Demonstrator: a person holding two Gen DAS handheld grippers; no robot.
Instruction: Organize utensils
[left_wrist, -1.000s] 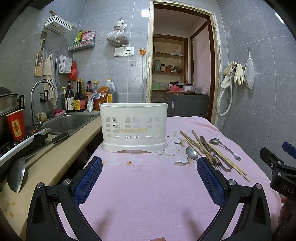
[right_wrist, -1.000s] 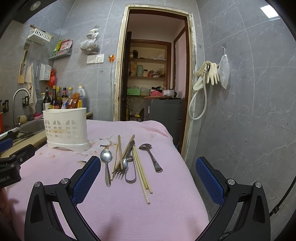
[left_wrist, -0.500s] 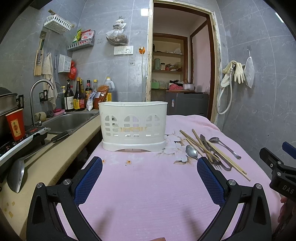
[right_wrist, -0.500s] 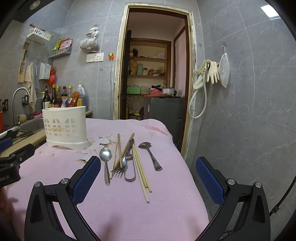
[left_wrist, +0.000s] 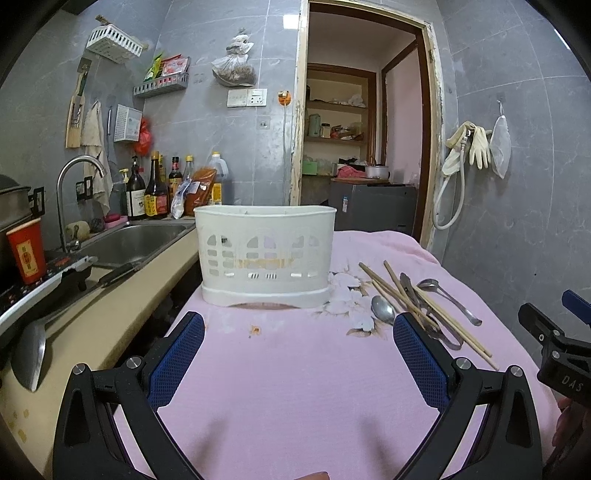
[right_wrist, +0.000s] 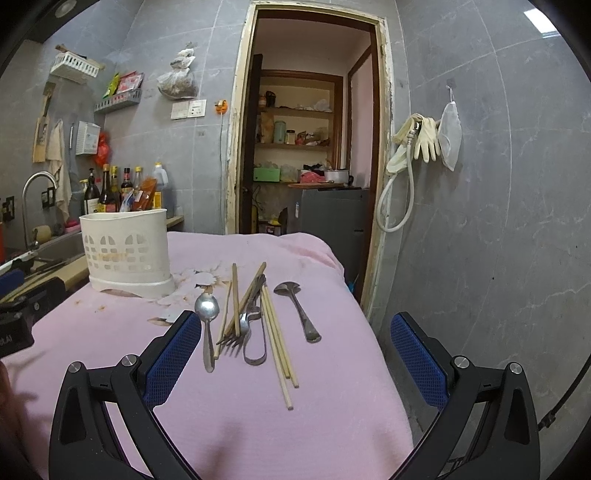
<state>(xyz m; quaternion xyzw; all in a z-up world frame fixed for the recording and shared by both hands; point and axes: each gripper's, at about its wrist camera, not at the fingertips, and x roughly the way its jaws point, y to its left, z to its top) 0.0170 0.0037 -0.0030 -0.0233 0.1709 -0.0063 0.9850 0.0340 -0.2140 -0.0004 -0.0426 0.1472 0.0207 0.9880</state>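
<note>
A white plastic utensil holder (left_wrist: 265, 254) (right_wrist: 127, 254) stands upright on the pink cloth (left_wrist: 295, 376). To its right lies a loose pile of utensils: a small spoon (right_wrist: 207, 314), a fork (right_wrist: 240, 328), several wooden chopsticks (right_wrist: 277, 343), a flat metal tool (right_wrist: 255, 339) and a larger spoon (right_wrist: 297, 306). My left gripper (left_wrist: 297, 354) is open, low over the cloth in front of the holder. My right gripper (right_wrist: 295, 358) is open just short of the pile, nothing between its fingers. It shows at the right edge of the left wrist view (left_wrist: 554, 347).
A beige counter (left_wrist: 92, 332) with a steel sink (left_wrist: 133, 240), tap, red cup (left_wrist: 27, 251) and bottles runs along the left. The cloth's right edge (right_wrist: 373, 332) drops off beside a grey tiled wall. A doorway (right_wrist: 306, 147) opens behind.
Both views have shifted slightly; the holder and utensils sit a little closer and lower in frame. Both grippers stay open and nothing on the cloth has moved.
</note>
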